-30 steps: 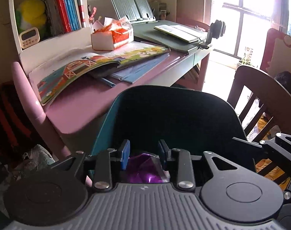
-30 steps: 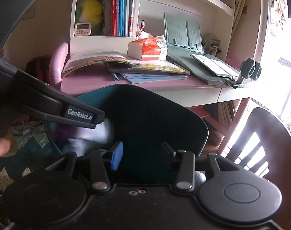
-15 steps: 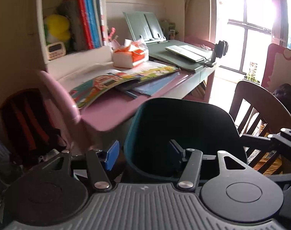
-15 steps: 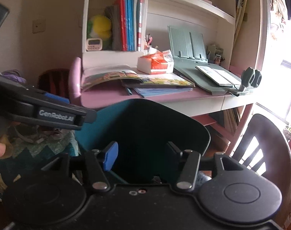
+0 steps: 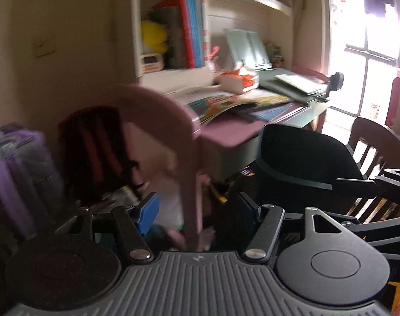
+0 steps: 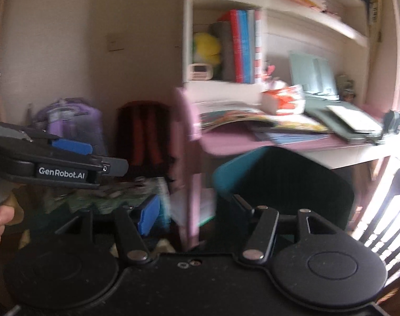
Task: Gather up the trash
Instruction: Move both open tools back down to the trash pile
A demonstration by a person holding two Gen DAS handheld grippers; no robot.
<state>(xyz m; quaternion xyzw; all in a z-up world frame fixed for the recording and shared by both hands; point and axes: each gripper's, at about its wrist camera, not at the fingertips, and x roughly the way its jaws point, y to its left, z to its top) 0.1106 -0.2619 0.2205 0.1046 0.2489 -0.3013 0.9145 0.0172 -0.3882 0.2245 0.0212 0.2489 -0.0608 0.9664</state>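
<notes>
A teal bin with a dark inside [image 5: 300, 155] stands right of centre in the left wrist view and shows in the right wrist view [image 6: 279, 181] too. My left gripper [image 5: 197, 208] is open and empty, left of the bin, facing a pink desk leg [image 5: 189, 173]. My right gripper [image 6: 194, 213] is open and empty, with the bin behind its right finger. The left gripper's body also shows at the left of the right wrist view [image 6: 60, 163]. No trash shows in either gripper. Both views are motion-blurred.
A pink desk [image 6: 252, 139] holds open books, an orange tissue box [image 6: 284, 100] and a grey book stand. A dark red backpack [image 5: 94, 147] and a purple bag [image 6: 68, 121] sit against the wall at left. A wooden chair [image 5: 376, 142] stands at right.
The left gripper was shut on a purple wrapper over the bin, then opened; the wrapper is gone from view. Both grippers have swung left, away from the bin, toward the bags.
</notes>
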